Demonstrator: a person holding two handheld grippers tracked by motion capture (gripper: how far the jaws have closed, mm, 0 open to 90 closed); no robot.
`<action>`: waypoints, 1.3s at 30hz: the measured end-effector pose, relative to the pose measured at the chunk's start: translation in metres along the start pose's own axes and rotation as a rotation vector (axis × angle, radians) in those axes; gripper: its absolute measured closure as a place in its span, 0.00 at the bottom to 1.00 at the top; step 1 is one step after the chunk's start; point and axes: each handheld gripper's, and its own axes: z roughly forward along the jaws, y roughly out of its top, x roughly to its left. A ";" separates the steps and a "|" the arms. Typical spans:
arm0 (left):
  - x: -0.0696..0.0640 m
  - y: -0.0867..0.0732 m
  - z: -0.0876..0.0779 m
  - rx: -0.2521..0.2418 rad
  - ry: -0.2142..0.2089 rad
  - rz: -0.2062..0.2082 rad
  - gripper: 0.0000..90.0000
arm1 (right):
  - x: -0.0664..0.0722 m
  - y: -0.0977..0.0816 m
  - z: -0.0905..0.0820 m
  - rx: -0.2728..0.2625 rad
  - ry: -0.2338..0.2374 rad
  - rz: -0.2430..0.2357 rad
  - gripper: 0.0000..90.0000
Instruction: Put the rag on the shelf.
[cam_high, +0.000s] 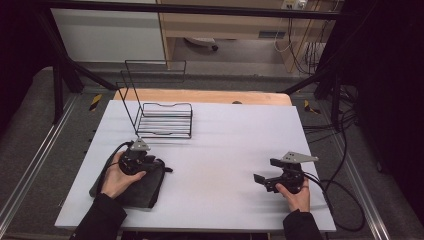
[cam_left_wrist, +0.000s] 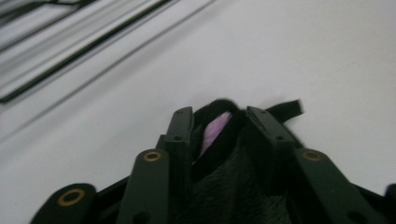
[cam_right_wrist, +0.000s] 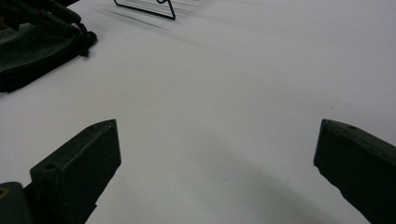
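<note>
The left claw (cam_left_wrist: 219, 116) has a fold of the black pouch (cam_high: 132, 187) between its jaws. The jaws stand partly apart, and whether the pads press on the cloth I cannot tell. The pouch lies flat on the white surface (cam_high: 225, 150), directly under and behind that claw, with a bit of purple lining (cam_left_wrist: 217, 128) showing at the tips.

The likely trouble: a thin pinch of soft fabric could slip free if the claw lifts, since only the edge sits between the tips. It might also catch a single layer and drag the pouch instead of opening it (the strap (cam_left_wrist: 287, 108) poking out past the right jaw could snag too). The wire rack (cam_high: 162, 117) stands just beyond the left claw, near enough for a forward swing to knock it.

The right claw (cam_high: 264, 181) hovers wide open and empty, well off to the side of the pouch.

Count: one pouch, one wire rack, two claws, one surface.
</note>
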 end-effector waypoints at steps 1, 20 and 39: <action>-0.004 0.003 0.000 -0.009 -0.001 0.018 0.61 | 0.000 0.000 0.000 0.001 0.001 0.000 0.01; -0.022 0.007 0.040 0.081 -0.078 0.133 0.86 | 0.000 0.000 0.000 -0.001 0.005 0.001 0.02; -0.028 0.018 0.027 -0.022 -0.114 0.123 1.00 | 0.000 0.000 0.001 0.002 0.009 0.007 0.02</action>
